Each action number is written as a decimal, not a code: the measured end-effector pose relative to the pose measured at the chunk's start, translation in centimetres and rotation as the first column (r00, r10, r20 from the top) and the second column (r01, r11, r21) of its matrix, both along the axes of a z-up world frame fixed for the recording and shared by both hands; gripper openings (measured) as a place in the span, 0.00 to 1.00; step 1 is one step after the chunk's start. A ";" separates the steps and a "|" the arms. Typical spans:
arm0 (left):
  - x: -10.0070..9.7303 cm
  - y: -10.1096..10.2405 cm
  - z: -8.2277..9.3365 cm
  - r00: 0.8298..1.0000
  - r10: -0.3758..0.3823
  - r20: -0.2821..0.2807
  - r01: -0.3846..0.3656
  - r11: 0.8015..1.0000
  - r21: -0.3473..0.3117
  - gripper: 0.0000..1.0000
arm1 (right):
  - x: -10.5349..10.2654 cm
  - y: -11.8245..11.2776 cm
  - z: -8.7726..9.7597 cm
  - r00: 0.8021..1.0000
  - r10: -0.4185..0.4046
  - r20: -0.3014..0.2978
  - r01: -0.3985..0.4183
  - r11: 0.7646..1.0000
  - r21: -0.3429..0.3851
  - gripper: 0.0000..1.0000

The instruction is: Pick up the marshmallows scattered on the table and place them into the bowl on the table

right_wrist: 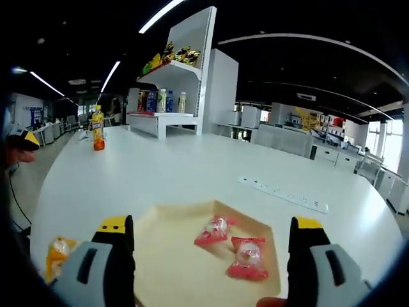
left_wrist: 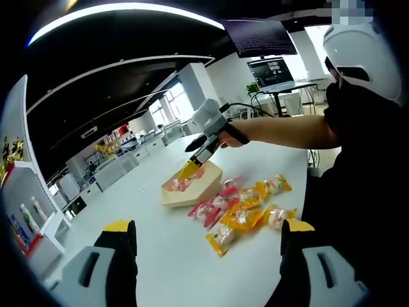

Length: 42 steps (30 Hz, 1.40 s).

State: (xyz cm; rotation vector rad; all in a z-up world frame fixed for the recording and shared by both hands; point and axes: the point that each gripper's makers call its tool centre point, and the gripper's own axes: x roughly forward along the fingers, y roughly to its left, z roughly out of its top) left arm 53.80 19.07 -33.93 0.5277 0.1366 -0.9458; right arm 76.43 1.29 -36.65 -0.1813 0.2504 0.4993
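My left gripper [left_wrist: 203,233] hovers with fingers spread wide and empty, above the white desk [left_wrist: 160,256], short of the scattered pink and yellow wrapped marshmallows [left_wrist: 246,208]. My right gripper [right_wrist: 211,233] hangs over the square beige bowl [right_wrist: 172,268], fingers parted and holding nothing; two pink marshmallows [right_wrist: 233,246] lie inside it. A yellow one [right_wrist: 57,252] sits on the desk just beside the bowl.

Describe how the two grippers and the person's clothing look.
Each gripper has light grey bodies with black jaws tipped in yellow. The right gripper has a pale grey housing and a black handle with a black cable behind it. The person wears a black short-sleeved top and a white helmet.
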 end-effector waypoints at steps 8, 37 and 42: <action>0.1 0.0 0.0 1.000 0.001 0.000 -0.001 1.000 0.000 0.93 | -3.8 -0.2 1.3 0.999 0.033 0.017 -0.033 0.999 0.023 0.97; -0.3 -0.7 -0.3 1.000 -0.011 -0.002 0.011 1.000 0.008 0.93 | -17.2 -3.9 5.0 0.995 0.080 0.067 -0.084 0.995 0.062 0.96; -0.5 -0.8 0.1 1.000 -0.011 0.005 0.011 1.000 0.006 0.93 | -19.0 -2.9 6.9 0.982 0.171 0.077 -0.178 0.978 0.111 0.95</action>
